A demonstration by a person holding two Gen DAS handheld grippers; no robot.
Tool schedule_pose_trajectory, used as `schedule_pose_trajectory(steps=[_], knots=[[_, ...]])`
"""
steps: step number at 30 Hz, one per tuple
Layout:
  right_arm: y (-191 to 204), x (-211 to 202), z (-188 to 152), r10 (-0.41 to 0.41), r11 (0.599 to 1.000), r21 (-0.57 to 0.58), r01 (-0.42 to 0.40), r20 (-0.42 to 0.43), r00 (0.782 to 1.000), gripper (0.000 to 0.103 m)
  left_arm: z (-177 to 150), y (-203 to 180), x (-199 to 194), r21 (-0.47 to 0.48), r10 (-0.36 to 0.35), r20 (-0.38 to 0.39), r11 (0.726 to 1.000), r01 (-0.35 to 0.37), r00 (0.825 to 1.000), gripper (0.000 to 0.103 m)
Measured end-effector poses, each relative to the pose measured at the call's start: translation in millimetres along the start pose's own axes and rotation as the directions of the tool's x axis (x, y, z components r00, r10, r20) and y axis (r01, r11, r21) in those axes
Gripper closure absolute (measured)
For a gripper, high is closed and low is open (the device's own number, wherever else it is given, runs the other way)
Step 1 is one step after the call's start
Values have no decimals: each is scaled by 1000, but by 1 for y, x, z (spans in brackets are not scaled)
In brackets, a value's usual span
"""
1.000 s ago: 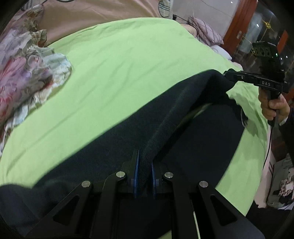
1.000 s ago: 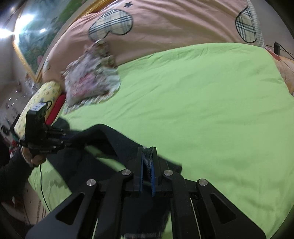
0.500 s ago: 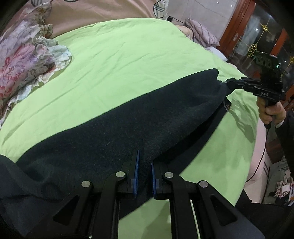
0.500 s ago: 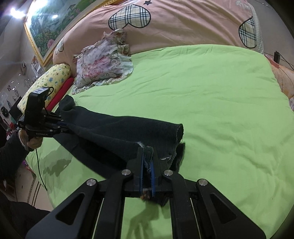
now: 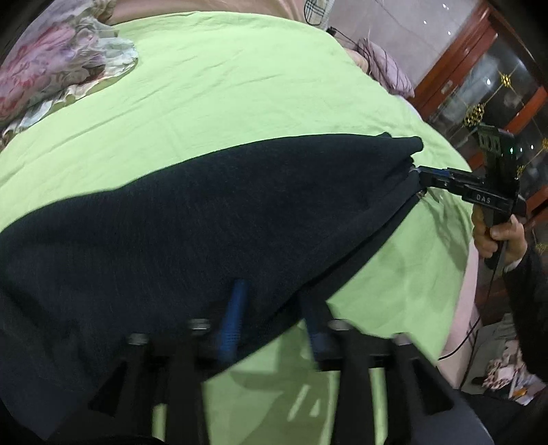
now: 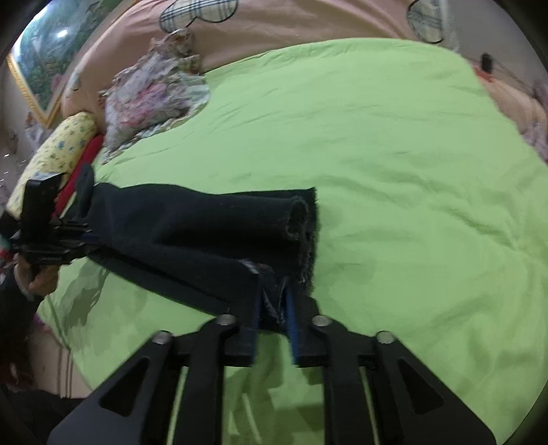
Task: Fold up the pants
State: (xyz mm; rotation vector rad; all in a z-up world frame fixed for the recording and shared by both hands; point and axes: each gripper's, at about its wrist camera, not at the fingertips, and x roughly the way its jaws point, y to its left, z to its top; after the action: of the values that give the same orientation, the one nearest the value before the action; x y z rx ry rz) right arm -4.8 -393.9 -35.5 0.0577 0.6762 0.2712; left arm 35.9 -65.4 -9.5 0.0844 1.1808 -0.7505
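Observation:
The dark navy pants (image 5: 212, 219) lie stretched across the green bed sheet (image 5: 239, 85), folded lengthwise. My left gripper (image 5: 274, 318) sits at the waist end with its jaws spread apart, the cloth edge lying between them. My right gripper (image 6: 272, 308) is at the leg cuffs (image 6: 301, 226); its jaws stand slightly apart with frayed cuff cloth between them. In the left wrist view the right gripper (image 5: 419, 183) touches the far end of the pants. In the right wrist view the left gripper (image 6: 85, 239) is at the pants' far end.
A floral garment (image 6: 154, 92) lies crumpled at the head of the bed by a pink duvet (image 6: 291, 27). A yellow pillow (image 6: 54, 154) lies at the bed's left edge. A wooden glass cabinet (image 5: 486, 78) stands beyond the right side.
The pants went from hanging between the grippers to lying flat on the sheet. Both grippers' jaws have spread apart from their tight pinch; the left more than the right.

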Motion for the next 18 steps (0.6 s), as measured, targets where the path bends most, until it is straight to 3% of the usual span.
schedule_pose_trajectory(steps=[1, 2, 6, 10, 18], knots=[[1, -6, -1, -17, 1000, 6, 17, 12, 1000, 59, -2, 0, -3, -10, 2, 12, 1000, -2, 1000, 42], [3, -15, -2, -18, 1000, 11, 17, 36, 999, 56, -7, 0, -7, -19, 2, 29, 1000, -1, 1000, 42], [12, -49, -4, 13, 999, 36, -18, 127, 992, 55, -20, 4, -24, -82, 19, 76, 997, -12, 997, 42], [33, -59, 1, 69, 996, 37, -77, 170, 983, 55, -30, 18, -46, -164, 56, 128, 986, -34, 990, 40], [100, -23, 18, 215, 977, -33, -213, 119, 969, 55, -50, 81, -100, -345, 168, 197, 934, -92, 966, 38]])
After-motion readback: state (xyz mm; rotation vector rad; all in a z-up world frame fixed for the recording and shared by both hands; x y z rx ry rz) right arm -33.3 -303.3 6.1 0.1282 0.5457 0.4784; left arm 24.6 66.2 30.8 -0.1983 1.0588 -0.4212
